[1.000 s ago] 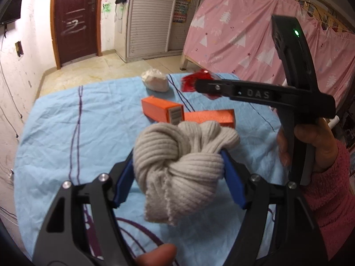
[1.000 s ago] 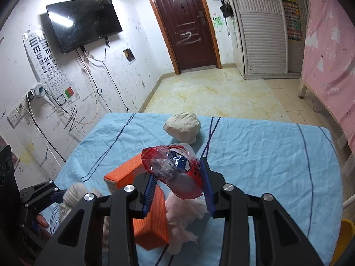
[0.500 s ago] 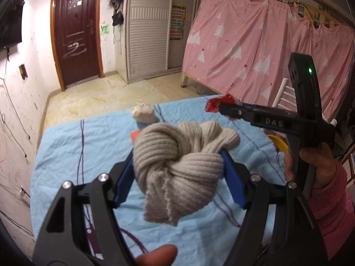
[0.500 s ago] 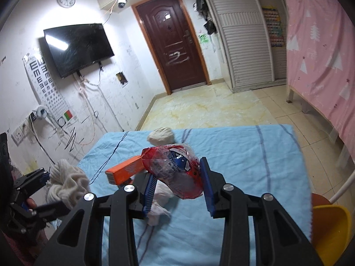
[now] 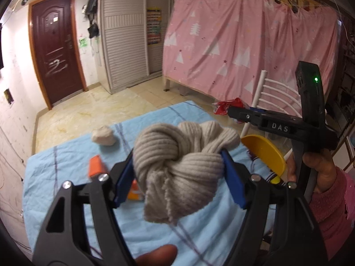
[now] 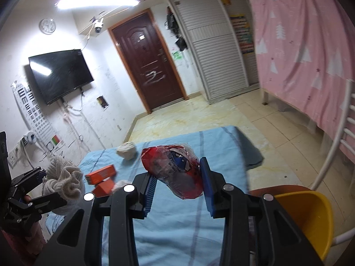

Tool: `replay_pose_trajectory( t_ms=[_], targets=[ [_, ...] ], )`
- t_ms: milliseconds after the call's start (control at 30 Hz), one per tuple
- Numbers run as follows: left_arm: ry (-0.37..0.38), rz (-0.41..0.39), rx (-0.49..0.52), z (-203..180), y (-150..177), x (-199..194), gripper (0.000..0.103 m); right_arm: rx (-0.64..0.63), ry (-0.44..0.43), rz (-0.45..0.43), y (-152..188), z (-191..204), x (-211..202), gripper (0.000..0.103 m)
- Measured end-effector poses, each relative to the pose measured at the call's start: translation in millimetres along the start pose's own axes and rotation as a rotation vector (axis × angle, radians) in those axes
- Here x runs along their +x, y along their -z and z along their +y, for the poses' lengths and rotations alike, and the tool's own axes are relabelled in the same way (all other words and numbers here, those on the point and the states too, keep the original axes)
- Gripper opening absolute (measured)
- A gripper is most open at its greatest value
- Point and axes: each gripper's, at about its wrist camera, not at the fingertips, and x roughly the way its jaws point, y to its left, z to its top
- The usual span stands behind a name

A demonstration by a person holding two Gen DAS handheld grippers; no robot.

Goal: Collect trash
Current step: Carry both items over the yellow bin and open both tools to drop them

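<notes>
**A:** ok so what were the two grippers doing at that moment?

**B:** Both had their fingers clamped on something. The left gripper (image 5: 177,161) was spread fairly wide, blue pads pressed into either side of a knotted beige sock (image 5: 177,164), held up above the blue sheet (image 5: 66,177). The right gripper (image 6: 177,190) was much narrower, squeezing a crumpled red wrapper (image 6: 175,173) with some blue and white print on it.

**A:** and where was the wrapper relative to the bin?

**B:** In the right wrist view it hung over the sheet, with the yellow bin (image 6: 310,217) off to the lower right, well apart from it. From the left wrist view the wrapper poked out of the right gripper's tip past the sheet's far edge, above and beyond the bin's rim.

**A:** anything left on the sheet?

**B:** Yeah. Two orange boxes (image 6: 102,174) lay close together, a white crumpled wad (image 6: 127,150) sat farther back, and another whitish scrap (image 6: 121,184) was just beside the boxes. Couldn't tell what that scrap was, the gripper hid most of it.

**A:** the person?

**B:** Only a hand (image 5: 319,166) in a pink sleeve gripping the right handle.
</notes>
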Motion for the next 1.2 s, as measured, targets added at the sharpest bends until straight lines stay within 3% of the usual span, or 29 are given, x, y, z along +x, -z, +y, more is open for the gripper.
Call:
replay_pose_trajectory(
  t_ms=[433, 700, 800, 867, 1067, 1200],
  targets=[
    [0.096, 0.046, 0.085, -74.5, -22.4, 43.6, 0.070, 0.124, 0.130, -0.058, 23.4, -88.7, -50.6, 0.031],
    [0.111, 0.057, 0.136, -110.8, -33.3, 61.1, 0.070, 0.185, 0.168, -0.057, 35.5, -128.6, -61.9, 0.033],
    [0.111, 0.054, 0.148, -119.1, -38.8, 65.4, 0.070, 0.221, 0.172, -0.063, 38.7, -140.5, -66.7, 0.046],
    [0.114, 0.059, 0.151, -124.7, -42.6, 70.1, 0.070, 0.247, 0.173, -0.072, 41.4, -147.7, -69.7, 0.066],
    [0.135, 0.087, 0.153, -138.4, -48.7, 85.1, 0.070, 0.267, 0.196, -0.114, 40.5, -153.4, -82.0, 0.071],
    [0.161, 0.112, 0.158, -155.2, -55.4, 101.0, 0.070, 0.340, 0.226, -0.194, 42.1, -171.0, -104.6, 0.071]
  ],
)
